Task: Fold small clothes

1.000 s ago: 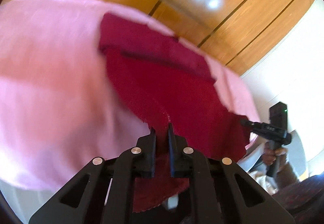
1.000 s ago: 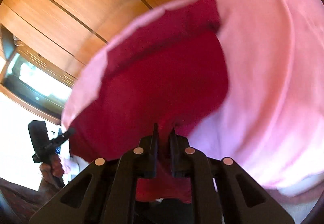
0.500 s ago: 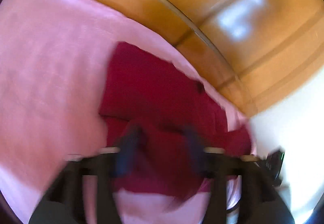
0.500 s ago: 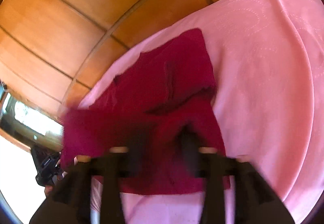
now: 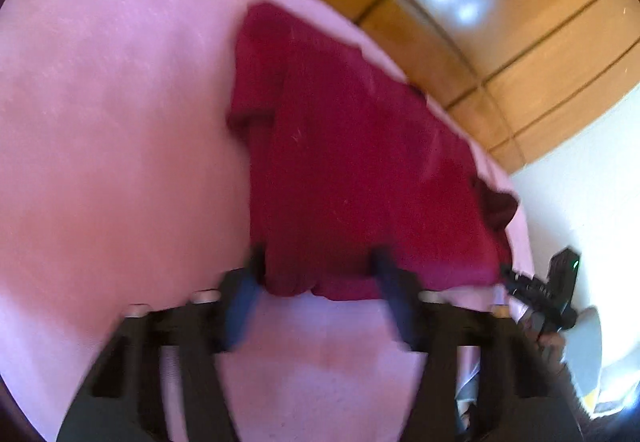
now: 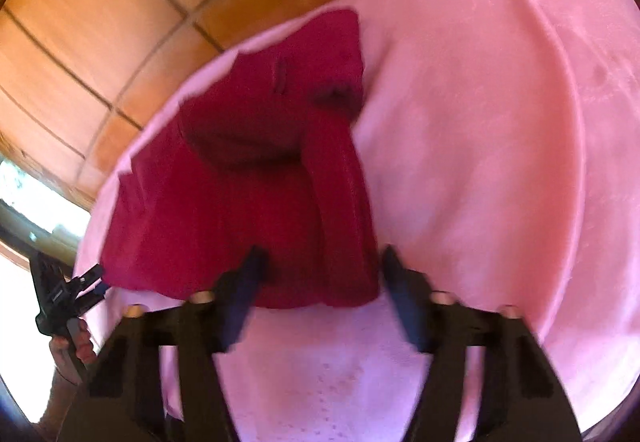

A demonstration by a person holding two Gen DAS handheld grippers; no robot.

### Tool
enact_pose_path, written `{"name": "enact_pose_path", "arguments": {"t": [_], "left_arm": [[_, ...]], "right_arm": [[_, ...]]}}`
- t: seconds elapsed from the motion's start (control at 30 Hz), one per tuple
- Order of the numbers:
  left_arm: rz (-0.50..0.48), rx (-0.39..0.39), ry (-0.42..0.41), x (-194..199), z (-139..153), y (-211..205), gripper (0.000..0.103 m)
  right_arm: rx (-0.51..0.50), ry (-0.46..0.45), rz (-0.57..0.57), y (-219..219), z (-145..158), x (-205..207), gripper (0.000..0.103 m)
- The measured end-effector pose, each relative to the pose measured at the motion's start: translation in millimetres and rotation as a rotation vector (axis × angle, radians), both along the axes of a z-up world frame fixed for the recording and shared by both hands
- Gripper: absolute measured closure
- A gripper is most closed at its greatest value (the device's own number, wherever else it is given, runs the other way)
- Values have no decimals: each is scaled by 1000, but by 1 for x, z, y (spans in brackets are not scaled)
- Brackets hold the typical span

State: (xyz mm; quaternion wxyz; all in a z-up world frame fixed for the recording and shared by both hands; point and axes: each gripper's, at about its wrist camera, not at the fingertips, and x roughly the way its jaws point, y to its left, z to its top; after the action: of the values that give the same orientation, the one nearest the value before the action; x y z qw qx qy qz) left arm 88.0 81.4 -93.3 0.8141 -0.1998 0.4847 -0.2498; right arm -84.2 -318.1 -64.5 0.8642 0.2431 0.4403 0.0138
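A dark red garment lies folded over on the pink cloth. It also shows in the right wrist view, with a rumpled fold down its right side. My left gripper is open and empty, with its jaws wide apart just above the garment's near edge. My right gripper is open and empty too, over the near edge at the other end. Each gripper shows small in the other's view, the right one and the left one, beside the garment's outer corners.
The pink cloth covers a table with a rounded edge. A wooden plank floor lies beyond it. A white wall is at the right of the left wrist view, a bright window at the left of the right wrist view.
Both grippers were shut on the garment's edge one second ago. They have let go, opened wide and drawn back. The garment now lies on the cloth.
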Motion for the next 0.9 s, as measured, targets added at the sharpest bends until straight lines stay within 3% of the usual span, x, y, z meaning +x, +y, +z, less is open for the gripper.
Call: {"name": "enact_pose_path", "arguments": {"t": [0.07, 0.17, 0.37, 0.63, 0.73, 0.77, 0.8, 0.87, 0.9], "left_arm": [[-2, -28, -18, -4, 2, 0, 79], [-14, -13, -59, -13, 13, 0, 84], [-41, -3, -81, -48, 20, 10, 86], [-55, -16, -27, -123, 8, 26, 86], [-56, 12, -27, -135, 10, 27, 82], [-74, 27, -48, -136, 16, 26, 76], [-77, 42, -71, -136, 22, 25, 55], [-56, 41, -123, -133, 35, 28, 35], [-39, 29, -147, -128, 42, 31, 35]], "right_arm": [[2, 0, 6, 4, 3, 2, 71], [-7, -21, 22, 3, 9, -1, 80], [47, -57, 53, 4, 26, -31, 83], [60, 35, 97, 10, 14, -91, 83], [26, 58, 102, 15, 11, -94, 80], [-15, 61, 93, 16, 15, -91, 68], [-35, 58, 88, 15, 18, -89, 51], [-117, 8, 95, 18, 36, -84, 43], [-171, -10, 108, 21, 43, -82, 43]]}}
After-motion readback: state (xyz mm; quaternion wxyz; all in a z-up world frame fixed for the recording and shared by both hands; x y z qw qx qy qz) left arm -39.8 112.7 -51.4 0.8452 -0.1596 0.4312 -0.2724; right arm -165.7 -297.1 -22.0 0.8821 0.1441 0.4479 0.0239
